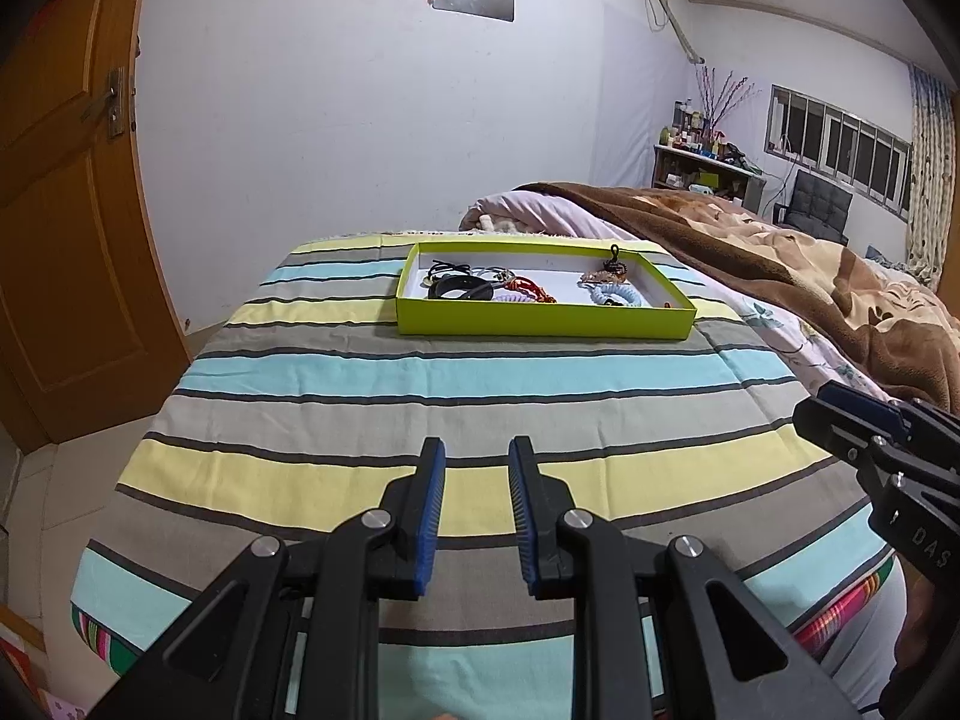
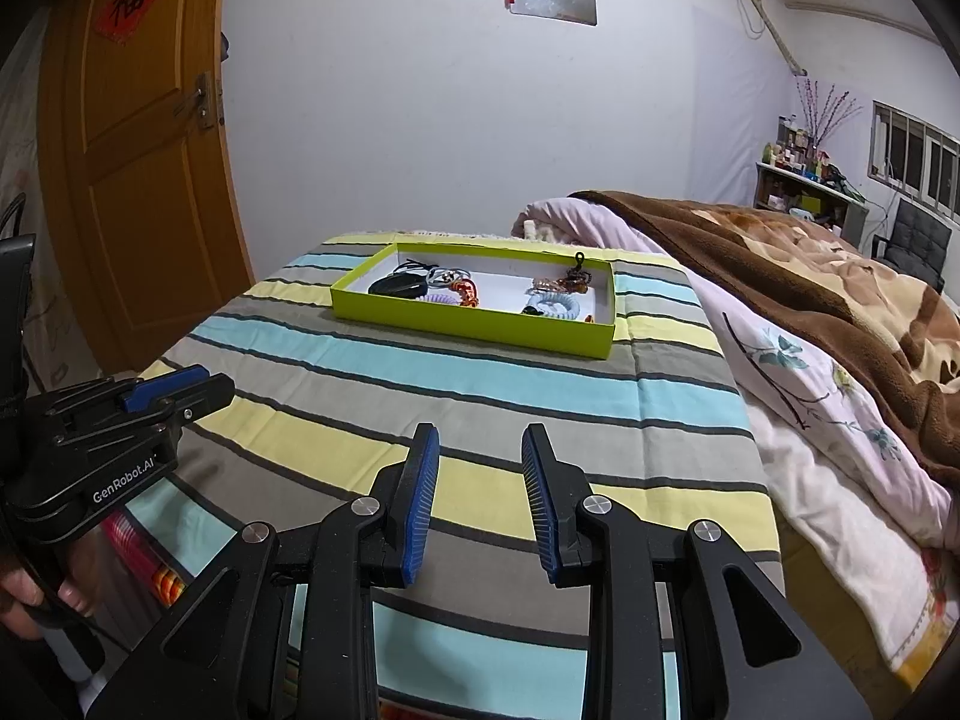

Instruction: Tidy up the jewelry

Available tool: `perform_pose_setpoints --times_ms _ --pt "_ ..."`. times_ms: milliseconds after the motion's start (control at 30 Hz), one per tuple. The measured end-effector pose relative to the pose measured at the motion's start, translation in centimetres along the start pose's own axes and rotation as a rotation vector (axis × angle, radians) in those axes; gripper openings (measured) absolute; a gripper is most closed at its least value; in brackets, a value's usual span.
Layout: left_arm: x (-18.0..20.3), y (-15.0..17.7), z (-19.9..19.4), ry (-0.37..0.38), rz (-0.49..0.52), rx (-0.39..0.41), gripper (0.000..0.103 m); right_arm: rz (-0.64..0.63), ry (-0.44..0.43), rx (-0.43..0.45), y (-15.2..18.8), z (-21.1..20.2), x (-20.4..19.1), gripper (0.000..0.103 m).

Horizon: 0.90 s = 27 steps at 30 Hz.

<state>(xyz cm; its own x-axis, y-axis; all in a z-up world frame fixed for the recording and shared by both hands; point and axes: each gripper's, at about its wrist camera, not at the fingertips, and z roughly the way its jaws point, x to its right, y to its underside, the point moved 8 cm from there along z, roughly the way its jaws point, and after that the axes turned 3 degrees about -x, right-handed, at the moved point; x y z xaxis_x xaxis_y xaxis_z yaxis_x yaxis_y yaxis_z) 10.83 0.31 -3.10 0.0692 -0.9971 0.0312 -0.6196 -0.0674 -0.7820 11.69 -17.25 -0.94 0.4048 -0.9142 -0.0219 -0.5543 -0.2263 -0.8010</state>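
Observation:
A shallow lime-green box stands at the far end of the striped cloth. It holds several pieces of jewelry: a black bracelet, a red-orange braided piece, a pale blue coiled band and a brown charm on a black cord. My left gripper is open and empty, well short of the box. My right gripper is open and empty too. Each shows at the edge of the other view.
A brown blanket and a floral pink quilt lie on the bed to the right. A wooden door stands at the left. A shelf with bottles and a dark chair are at the far right.

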Motion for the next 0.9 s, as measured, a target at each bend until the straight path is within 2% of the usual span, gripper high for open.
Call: perform_pose_setpoints --times_ms 900 --pt "0.25 0.29 0.14 -0.017 0.005 -0.006 0.023 0.002 -0.001 -0.003 0.06 0.04 -0.09 0.029"
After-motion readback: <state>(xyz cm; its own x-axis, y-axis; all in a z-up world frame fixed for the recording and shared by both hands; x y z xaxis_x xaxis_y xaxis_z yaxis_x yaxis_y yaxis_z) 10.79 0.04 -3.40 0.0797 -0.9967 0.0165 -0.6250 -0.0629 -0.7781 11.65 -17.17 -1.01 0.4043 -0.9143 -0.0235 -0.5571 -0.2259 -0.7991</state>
